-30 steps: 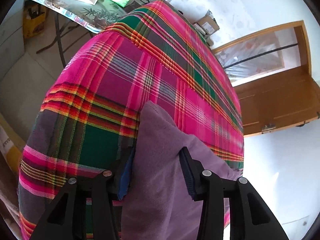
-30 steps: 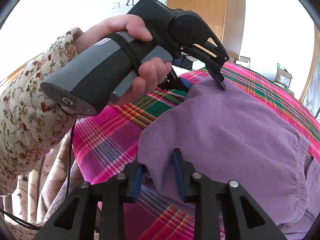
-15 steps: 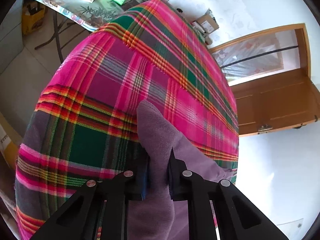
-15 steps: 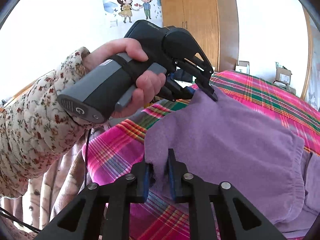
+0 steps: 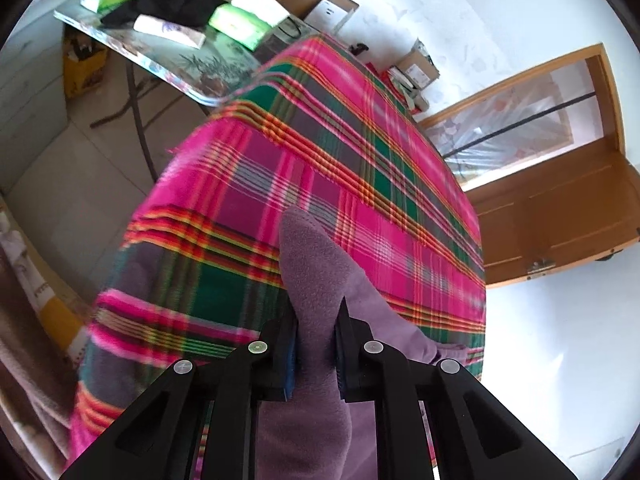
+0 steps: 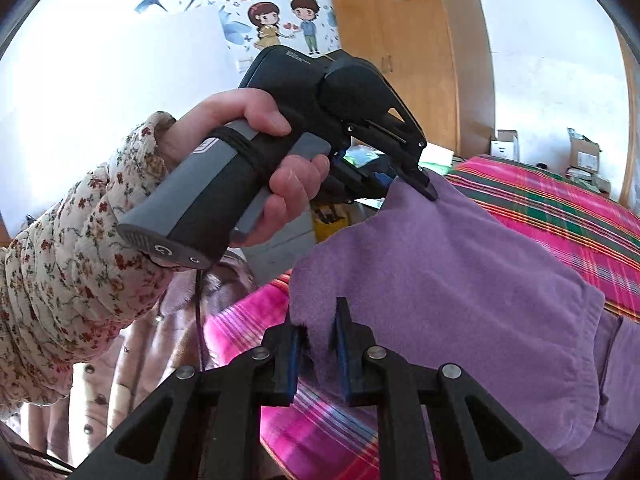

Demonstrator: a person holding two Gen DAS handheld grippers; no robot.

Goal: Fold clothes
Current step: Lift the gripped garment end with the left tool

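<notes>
L gripper (image 5: 316, 344): jaws narrow, clamped on a fold of the purple garment (image 5: 316, 280); a peak of fabric stands up past the pads. Jaws closed within the last sec, then held, with fabric between them.

R gripper (image 6: 316, 344): jaws narrow, clamped on the near edge of the garment (image 6: 440, 280). Same closing within the last sec, fabric between the pads.

Garment: fleece, purple. Lies on the plaid cloth (image 5: 320, 152) (pink/green/orange, covering a wide flat surface). Near edge raised off the cloth between the two grip pts; rest trails down onto the cloth toward the R side of the R wrist view.

In the R wrist view the L gripper (image 6: 416, 184) pinches the far top corner of the garment. Hand (image 6: 260, 160) wraps its grey handle; floral sleeve (image 6: 72, 248) behind.

Bkgd: cluttered bench (image 5: 168, 60) beyond the cloth, wood door (image 5: 560, 200).
</notes>
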